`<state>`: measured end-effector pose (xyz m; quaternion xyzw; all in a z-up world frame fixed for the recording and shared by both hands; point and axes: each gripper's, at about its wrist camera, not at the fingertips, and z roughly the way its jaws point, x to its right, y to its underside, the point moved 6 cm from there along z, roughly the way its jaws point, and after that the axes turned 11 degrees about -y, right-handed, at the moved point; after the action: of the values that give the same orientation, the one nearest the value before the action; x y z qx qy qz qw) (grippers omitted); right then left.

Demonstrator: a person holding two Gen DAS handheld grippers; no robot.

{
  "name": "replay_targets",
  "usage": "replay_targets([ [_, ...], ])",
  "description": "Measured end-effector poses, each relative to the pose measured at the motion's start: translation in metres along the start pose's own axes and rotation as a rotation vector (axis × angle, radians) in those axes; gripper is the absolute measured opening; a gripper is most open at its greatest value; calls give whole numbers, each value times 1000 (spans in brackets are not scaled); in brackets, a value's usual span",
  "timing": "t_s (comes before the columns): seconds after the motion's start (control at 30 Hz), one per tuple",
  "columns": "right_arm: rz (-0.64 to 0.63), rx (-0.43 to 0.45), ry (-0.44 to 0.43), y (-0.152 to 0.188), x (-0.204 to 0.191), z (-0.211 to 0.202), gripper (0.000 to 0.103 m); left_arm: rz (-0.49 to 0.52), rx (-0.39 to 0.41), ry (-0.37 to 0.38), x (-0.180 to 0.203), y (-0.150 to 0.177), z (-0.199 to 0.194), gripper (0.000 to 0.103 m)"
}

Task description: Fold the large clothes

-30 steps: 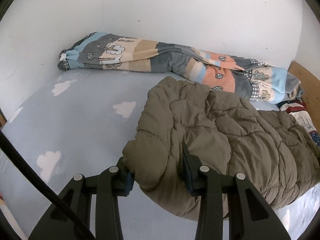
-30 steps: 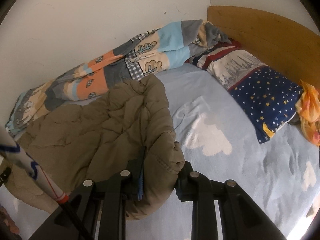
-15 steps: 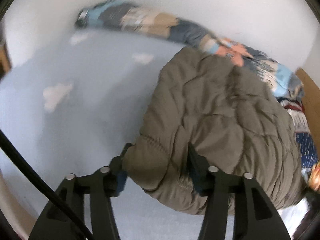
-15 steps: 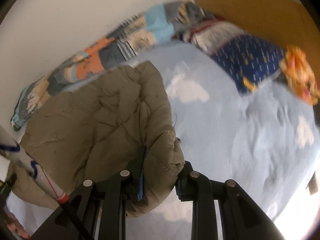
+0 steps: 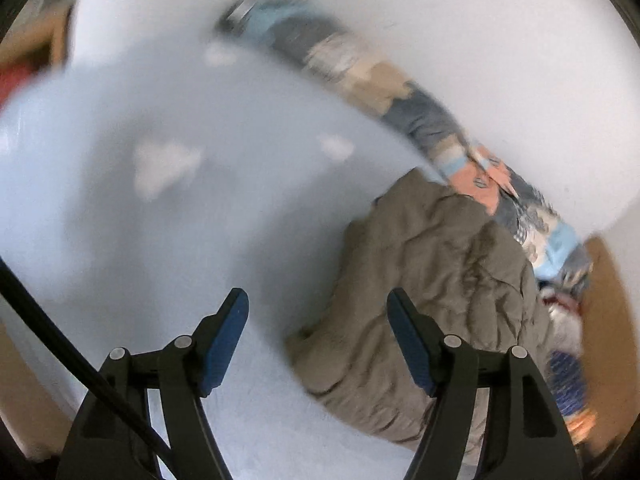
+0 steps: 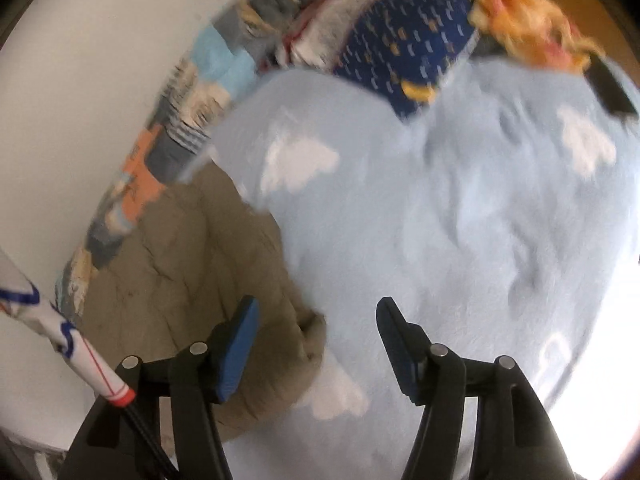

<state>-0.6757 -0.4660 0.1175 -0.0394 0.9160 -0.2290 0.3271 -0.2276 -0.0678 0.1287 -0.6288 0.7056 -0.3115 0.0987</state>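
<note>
Jacket [image 5: 436, 280] edge released, bedsheet [image 6: 440, 220] beside

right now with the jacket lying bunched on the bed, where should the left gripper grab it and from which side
Best guess: take the rounded near corner of the olive puffer jacket, coming from the bare sheet on its left. That padded edge bulges up off the bed, so one finger can slide under it. The left gripper, jaws just opened and empty, already sits beside it.

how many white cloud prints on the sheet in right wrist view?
4 at least: one mid-sheet near the patchwork blanket, one far right, one beside the jacket's near corner, a faint one at the washed-out right edge. The jacket may hide more.
</note>
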Motion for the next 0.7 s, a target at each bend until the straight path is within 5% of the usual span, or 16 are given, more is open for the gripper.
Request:
replay_targets([
  [0.2, -357, -28, -77, 22, -95, 24, 49, 438, 162, 41, 114, 33, -28, 71],
  [0.37, -527, -89, -84, 56, -147, 67, 45, 646, 171, 66, 177, 79, -14, 71],
  [0.6, -585, -178, 9, 74, -150, 123, 45, 629, 34, 40, 186, 91, 40, 77],
  [0.7, -584, -209, 39, 81, -148, 135, 45, 631, 40, 41, 186, 96, 47, 80],
])
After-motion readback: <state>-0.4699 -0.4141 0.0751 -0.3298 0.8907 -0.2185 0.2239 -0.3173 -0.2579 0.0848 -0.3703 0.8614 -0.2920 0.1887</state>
